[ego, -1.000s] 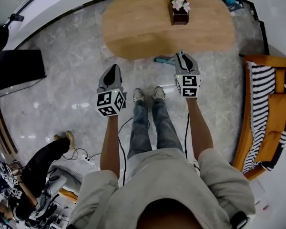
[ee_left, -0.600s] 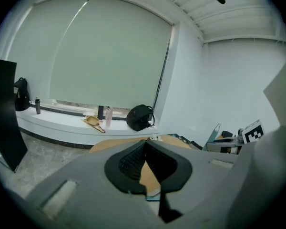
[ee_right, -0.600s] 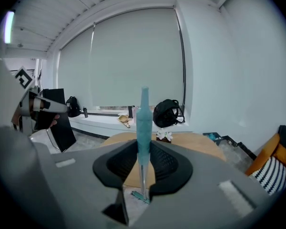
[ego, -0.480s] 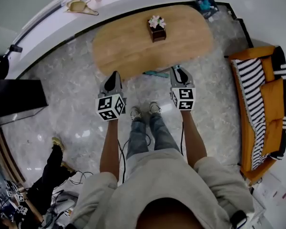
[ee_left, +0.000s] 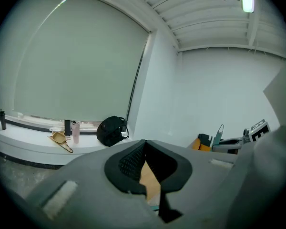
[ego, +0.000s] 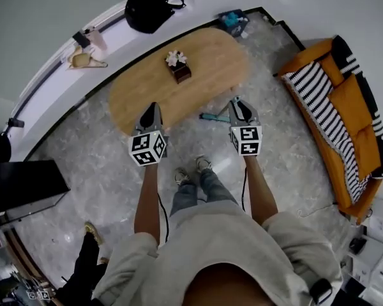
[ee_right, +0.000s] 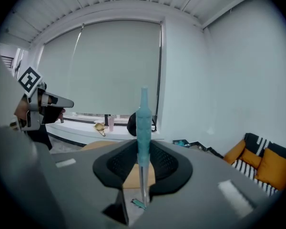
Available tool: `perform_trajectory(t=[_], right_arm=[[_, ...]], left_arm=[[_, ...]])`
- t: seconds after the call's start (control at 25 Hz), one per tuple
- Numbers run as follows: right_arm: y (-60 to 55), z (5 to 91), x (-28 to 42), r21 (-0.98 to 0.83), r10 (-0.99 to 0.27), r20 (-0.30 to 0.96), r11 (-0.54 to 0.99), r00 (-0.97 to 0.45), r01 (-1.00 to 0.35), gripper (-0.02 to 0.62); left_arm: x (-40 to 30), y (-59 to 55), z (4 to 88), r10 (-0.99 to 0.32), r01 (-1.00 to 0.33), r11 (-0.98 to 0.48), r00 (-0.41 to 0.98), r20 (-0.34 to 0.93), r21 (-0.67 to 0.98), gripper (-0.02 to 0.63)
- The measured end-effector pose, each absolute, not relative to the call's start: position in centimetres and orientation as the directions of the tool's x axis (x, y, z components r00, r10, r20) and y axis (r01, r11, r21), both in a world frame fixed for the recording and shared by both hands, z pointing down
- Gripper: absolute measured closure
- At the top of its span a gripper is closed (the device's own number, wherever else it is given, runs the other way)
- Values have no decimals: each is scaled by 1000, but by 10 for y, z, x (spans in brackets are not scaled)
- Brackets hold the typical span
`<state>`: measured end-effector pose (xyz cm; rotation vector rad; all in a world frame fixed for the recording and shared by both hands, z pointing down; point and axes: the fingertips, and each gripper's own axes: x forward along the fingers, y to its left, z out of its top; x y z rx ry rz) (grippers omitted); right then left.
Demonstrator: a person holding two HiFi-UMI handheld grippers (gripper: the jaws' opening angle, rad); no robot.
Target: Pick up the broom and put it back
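The broom has a teal grip (ee_right: 143, 120) on a thin metal shaft, with its teal head (ee_right: 138, 203) far below near the floor. It stands upright between the jaws of my right gripper (ee_right: 143, 146), which is shut on the grip. In the head view the broom head (ego: 212, 117) shows low down by the table's near edge, just left of my right gripper (ego: 238, 104). My left gripper (ego: 151, 108) is held level beside it, over the table's near edge. Its jaws (ee_left: 144, 143) meet at the tips with nothing between them.
An oval wooden table (ego: 198, 75) with a small flower pot (ego: 177, 65) lies ahead. An orange sofa with a striped throw (ego: 345, 107) stands at the right. A black bag (ego: 150, 5) and a wooden scoop (ego: 83, 59) rest on the window ledge. Another person (ego: 83, 266) is behind at the left.
Both grippers have risen and now point closer to level, the broom going up with the right one. The head view has swung, bringing the ledge, the bag and more of the sofa into sight.
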<state>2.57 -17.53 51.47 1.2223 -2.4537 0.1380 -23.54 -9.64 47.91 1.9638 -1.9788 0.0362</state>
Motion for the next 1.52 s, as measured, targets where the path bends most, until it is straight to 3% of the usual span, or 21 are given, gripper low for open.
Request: perform_trajectory(t=[0.36, 0.88, 1.52], right_arm=[[-173, 453, 102, 122, -850, 337, 466, -406, -876, 511], [-150, 425, 172, 124, -922, 299, 295, -248, -947, 511], [-224, 457, 252, 70, -906, 325, 308, -270, -949, 511]], left_arm=[[-188, -129, 435, -959, -962, -160, 205, 198, 220, 605], [-147, -146, 415, -912, -924, -335, 368, 183, 186, 604], [-41, -250, 422, -883, -910, -390, 412, 226, 140, 604]])
